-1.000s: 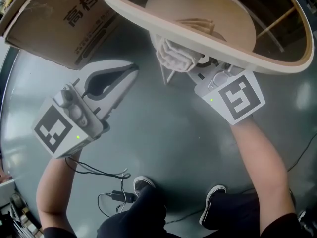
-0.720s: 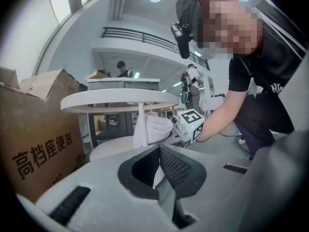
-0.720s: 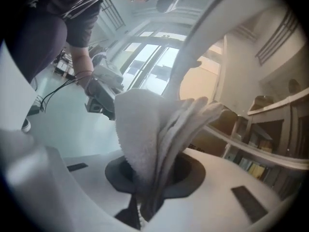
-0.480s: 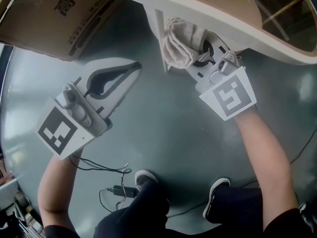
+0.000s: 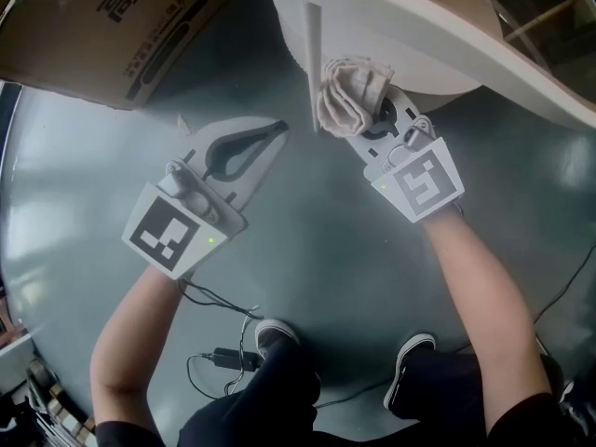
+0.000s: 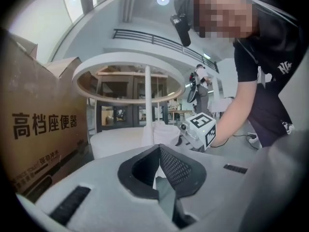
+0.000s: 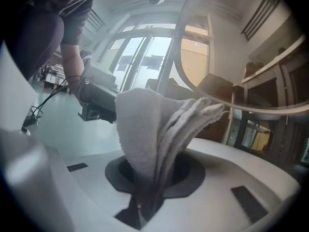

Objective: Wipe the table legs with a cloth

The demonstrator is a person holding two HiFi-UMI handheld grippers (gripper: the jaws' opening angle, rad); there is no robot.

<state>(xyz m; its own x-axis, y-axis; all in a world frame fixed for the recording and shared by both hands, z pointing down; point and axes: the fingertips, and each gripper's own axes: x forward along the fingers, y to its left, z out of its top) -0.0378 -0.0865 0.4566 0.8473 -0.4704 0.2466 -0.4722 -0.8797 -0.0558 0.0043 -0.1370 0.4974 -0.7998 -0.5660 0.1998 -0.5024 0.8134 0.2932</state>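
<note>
The right gripper [image 5: 372, 125] is clamped on the bunched cloth [image 5: 349, 96], which rests against the thin white table leg [image 5: 313, 54]. The left gripper [image 5: 276, 135] hangs closed and empty nearby. The loose bunch could slide off the narrow leg, leaving its far side unwiped

The beige terry cloth [image 5: 352, 96], upper centre of the head view, has a rough, looped, matt pile. The slim white table leg [image 5: 313, 54] beside it looks smooth and painted. The left claw [image 5: 277, 133] and right claw [image 5: 365, 124] are matt pale grey plastic. The left claw's black pads [image 6: 176, 166] carry a fine dotted texture. The brown cardboard box [image 5: 102, 35], upper left, is matt. The grey floor [image 5: 307, 250] is smooth with a soft sheen.
</note>
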